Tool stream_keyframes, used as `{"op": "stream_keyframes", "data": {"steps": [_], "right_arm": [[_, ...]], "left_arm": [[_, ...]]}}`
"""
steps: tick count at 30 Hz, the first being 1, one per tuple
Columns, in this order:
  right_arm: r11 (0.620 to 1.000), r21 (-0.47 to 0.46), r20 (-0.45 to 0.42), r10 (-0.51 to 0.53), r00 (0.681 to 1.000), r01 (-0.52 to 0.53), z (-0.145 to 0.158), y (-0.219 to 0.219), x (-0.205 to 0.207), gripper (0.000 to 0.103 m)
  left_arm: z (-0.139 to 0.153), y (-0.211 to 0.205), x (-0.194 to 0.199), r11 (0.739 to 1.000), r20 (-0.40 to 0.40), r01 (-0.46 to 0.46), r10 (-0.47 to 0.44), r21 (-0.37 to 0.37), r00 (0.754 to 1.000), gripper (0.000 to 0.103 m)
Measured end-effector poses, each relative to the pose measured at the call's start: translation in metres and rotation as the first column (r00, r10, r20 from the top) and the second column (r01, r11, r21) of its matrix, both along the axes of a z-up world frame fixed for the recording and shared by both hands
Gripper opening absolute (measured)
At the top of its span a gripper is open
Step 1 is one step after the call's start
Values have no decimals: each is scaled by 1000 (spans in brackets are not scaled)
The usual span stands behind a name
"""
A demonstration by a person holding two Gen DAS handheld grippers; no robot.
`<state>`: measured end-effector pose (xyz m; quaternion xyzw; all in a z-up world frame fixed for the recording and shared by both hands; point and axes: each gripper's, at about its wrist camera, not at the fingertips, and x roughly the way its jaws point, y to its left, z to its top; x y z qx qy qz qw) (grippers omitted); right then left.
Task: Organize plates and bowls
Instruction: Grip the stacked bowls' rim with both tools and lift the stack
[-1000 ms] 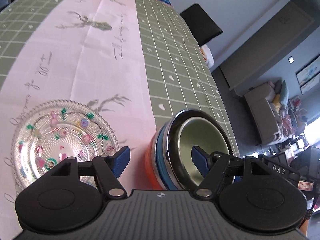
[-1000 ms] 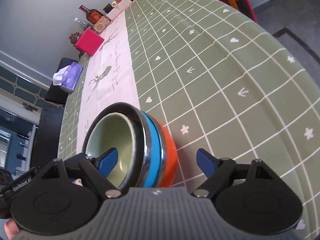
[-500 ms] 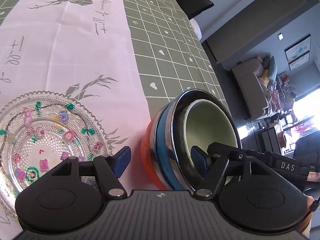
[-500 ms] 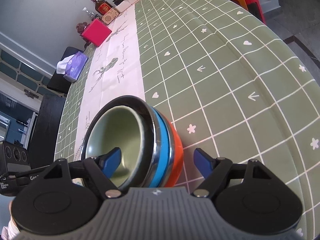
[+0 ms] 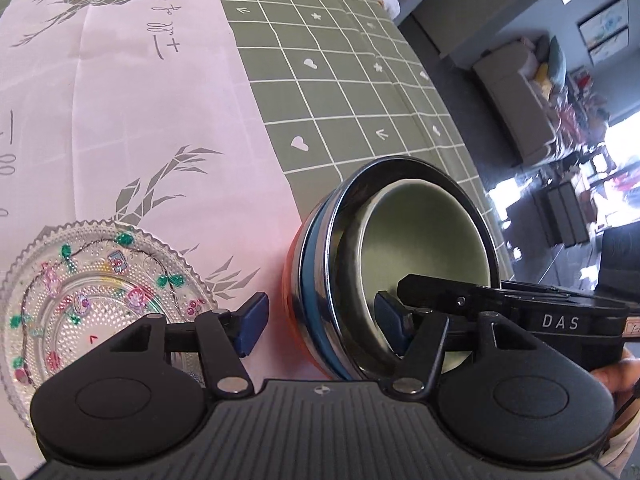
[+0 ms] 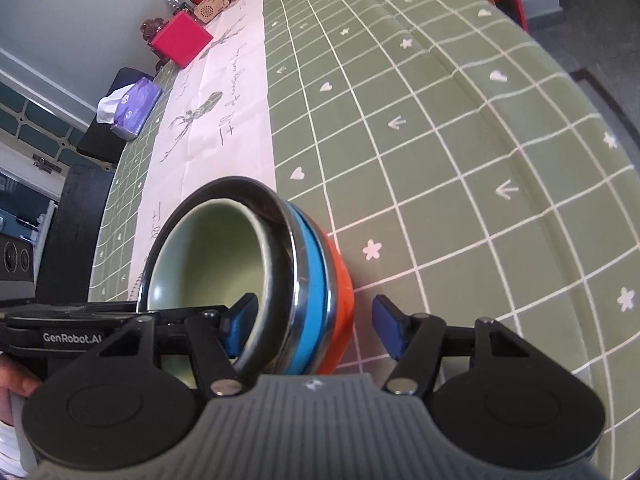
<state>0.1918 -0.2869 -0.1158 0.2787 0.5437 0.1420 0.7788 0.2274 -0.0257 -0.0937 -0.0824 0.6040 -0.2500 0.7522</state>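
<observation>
Both grippers tilt steeply down, jaws just closing, each straddling the rim of the nested bowl stack (image 5: 384, 264) on the table (image 6: 440, 128). The left gripper (image 5: 324, 326) and right gripper (image 6: 312, 328) are not yet clamping. Only the left view shows the glass plate (image 5: 92, 292); only the right shows the red box (image 6: 182, 38).

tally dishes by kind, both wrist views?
Bowls, nested in one stack: 4 (green ceramic bowl, steel bowl, blue bowl, orange bowl)
Plates: 1 (glass plate)
Total: 5
</observation>
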Motion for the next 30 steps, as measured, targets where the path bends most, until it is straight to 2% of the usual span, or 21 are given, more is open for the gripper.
{"op": "stream_keyframes", "data": {"steps": [4,7,9,13,21,30], "right_arm": [[1000,17,-22,3,1000,-3,0,2,2,55],[1000,14,-25,3,1000,-2,1,3,1,55],[1000,21,-30,1,1000,-1,0,2,1,56],[999,38,-45,-1,999,3,-1,2,0,57],[998,35,-86,-39,996,42,-1,0,2,53],[999,-4,-134,-35,990,35,2,3,9,47]], "left_arm": [[-2,0,3,1000,-24,-1,2,12,1000,71],[-3,0,5,1000,-57,-10,9,-11,998,60],[-3,-4,5,1000,-64,-15,15,3,998,55],[0,-10,6,999,-66,-20,22,44,998,52],[9,-19,7,992,-41,-38,43,117,998,47],[15,-16,10,988,-45,-86,93,130,995,41]]}}
